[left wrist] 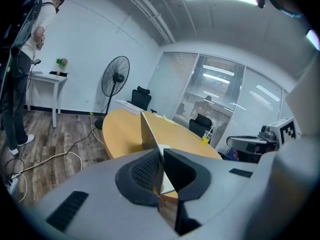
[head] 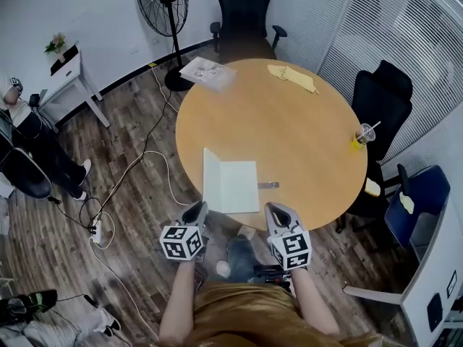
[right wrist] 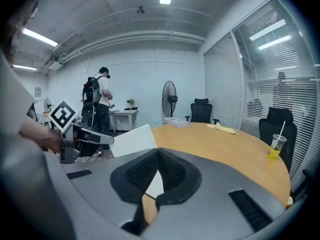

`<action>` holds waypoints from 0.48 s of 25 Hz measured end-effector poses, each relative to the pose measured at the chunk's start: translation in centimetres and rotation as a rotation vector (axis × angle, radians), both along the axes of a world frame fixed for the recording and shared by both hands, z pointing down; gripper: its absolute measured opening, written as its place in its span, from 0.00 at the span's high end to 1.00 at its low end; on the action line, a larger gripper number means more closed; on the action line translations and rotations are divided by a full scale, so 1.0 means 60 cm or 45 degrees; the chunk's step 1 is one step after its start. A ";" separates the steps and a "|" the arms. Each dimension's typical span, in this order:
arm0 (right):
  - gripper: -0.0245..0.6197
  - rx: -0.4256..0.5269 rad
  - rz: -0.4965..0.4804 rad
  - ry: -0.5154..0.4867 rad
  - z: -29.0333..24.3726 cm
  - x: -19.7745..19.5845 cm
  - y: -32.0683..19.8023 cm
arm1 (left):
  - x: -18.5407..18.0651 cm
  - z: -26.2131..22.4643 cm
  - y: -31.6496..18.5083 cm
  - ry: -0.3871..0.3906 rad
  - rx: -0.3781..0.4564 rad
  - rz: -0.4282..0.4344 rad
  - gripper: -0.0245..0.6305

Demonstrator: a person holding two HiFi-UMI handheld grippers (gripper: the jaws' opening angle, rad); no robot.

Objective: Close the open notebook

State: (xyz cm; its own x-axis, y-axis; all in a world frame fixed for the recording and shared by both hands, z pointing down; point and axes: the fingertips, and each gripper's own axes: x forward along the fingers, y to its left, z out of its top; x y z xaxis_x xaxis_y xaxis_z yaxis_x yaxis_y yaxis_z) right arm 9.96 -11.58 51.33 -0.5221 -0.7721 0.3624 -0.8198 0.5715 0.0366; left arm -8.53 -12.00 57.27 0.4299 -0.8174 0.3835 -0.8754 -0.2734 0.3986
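The notebook lies open near the front edge of the round wooden table. Its right page is flat; its left cover stands roughly upright. My left gripper is shut on that cover's near edge. In the left gripper view the thin cover runs straight into the closed jaws of the left gripper. My right gripper hovers at the table's edge just right of the notebook, shut and holding nothing. From the right gripper I see the raised white cover to its left.
A small grey object lies right of the notebook. Farther off are a cup of yellow drink, a yellow cloth and a stack of papers. Office chairs ring the table; a fan and cables stand left.
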 end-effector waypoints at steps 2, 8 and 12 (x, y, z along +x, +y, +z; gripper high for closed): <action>0.94 -0.001 0.009 0.003 0.001 0.006 -0.004 | 0.004 -0.002 -0.002 -0.001 0.010 0.014 0.89; 0.94 -0.002 0.041 0.000 0.004 0.022 -0.006 | 0.036 -0.010 -0.003 -0.032 0.064 0.117 0.88; 0.94 -0.010 0.036 -0.008 0.004 0.023 -0.006 | 0.066 -0.018 -0.006 -0.029 0.084 0.179 0.88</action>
